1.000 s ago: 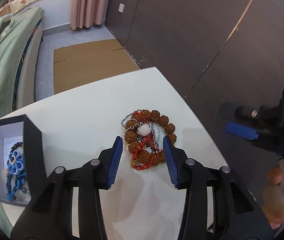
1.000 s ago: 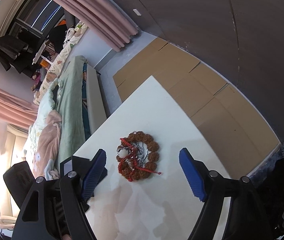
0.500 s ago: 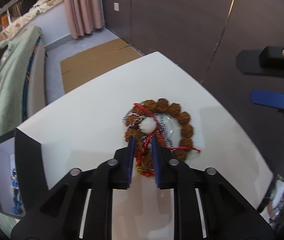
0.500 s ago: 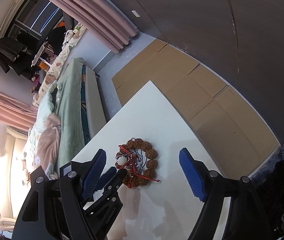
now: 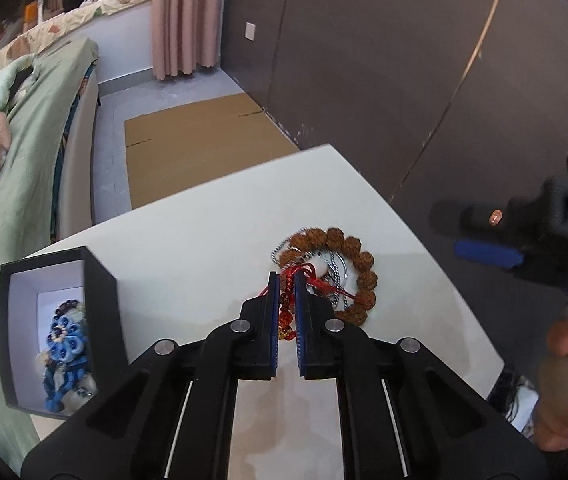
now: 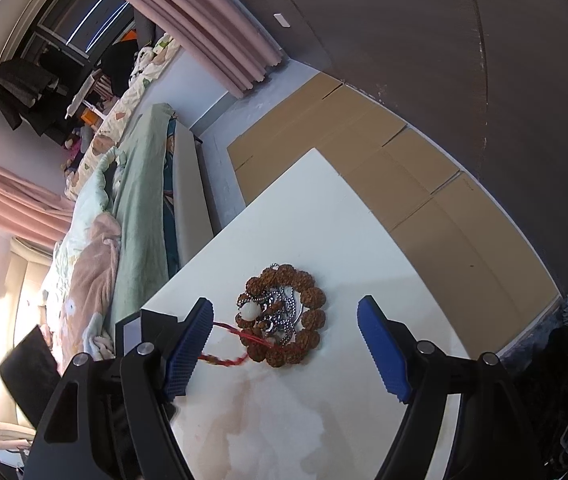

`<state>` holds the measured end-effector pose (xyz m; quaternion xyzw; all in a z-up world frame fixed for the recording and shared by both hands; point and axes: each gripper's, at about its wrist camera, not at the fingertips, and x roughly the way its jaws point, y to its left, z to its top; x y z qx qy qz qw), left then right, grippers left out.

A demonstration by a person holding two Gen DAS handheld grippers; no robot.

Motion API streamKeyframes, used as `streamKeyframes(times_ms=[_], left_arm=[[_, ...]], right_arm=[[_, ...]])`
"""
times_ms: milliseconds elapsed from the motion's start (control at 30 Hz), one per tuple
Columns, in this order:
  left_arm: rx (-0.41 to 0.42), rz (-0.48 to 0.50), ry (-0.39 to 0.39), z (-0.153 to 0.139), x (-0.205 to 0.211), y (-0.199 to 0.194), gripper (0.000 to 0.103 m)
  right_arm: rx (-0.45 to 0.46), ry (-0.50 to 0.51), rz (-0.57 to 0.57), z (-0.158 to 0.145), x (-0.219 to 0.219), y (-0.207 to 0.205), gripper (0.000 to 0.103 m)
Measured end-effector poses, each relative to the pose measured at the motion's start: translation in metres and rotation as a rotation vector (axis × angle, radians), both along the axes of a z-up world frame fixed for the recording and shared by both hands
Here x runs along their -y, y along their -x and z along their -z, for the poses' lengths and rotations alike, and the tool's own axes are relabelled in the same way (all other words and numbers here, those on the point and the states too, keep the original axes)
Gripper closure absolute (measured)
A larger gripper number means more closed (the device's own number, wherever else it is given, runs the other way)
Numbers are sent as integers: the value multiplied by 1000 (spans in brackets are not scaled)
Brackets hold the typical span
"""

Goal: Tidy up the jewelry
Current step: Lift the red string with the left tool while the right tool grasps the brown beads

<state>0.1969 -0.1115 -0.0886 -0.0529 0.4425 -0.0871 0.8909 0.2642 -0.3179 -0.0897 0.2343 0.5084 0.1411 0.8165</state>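
Note:
A pile of jewelry lies on the white table [image 5: 204, 240]: a brown bead bracelet [image 5: 358, 268], a silver chain [image 5: 334, 276] and a white bead [image 6: 251, 311]. My left gripper [image 5: 285, 280] is shut on a red bead bracelet [image 5: 286, 316] and holds it just left of the pile, its red cord still trailing into the pile. In the right wrist view the red bracelet [image 6: 228, 358] stretches left from the brown bracelet [image 6: 284, 312]. My right gripper [image 6: 284, 320] is open and empty, above the pile.
A black box [image 5: 100, 280] with a white inside stands at the table's left and holds a blue beaded piece [image 5: 64, 344]. A bed [image 5: 24, 140] runs along the left. Flat cardboard [image 5: 196, 148] lies on the floor beyond the table. A dark wall is at the right.
My left gripper closed on the red bracelet and drew it leftward out of the pile. The right gripper stayed open above the pile.

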Motion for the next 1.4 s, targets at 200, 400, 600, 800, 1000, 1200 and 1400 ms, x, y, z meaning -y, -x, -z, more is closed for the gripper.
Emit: streamKeyframes(times_ms=[200,400,600,800,1000,1200,1400], left_arm=[[13,-39,45,-8,-24,2,95],[31,-78,77,-16,-46,2,95],[50,-99,99,-24,-61,4,95],[63,-113,114,-29,-72,8,95],[76,-128,121,-35,-82,18,95],[94,-149,130,-42,-94,27,95],[102,-152,136,-46,-97,32,95]], right_arm=[[-18,63,-12,8,-11,-2,38],[-59,149,-17,28,-21,-10,44],[-111,246,-55,50,-44,-16,54],[-113,322,-76,60,-59,-17,60],[-82,382,-99,57,-66,-12,82],[33,236,-76,13,-45,5,86],[123,115,-136,-16,-50,24,86]])
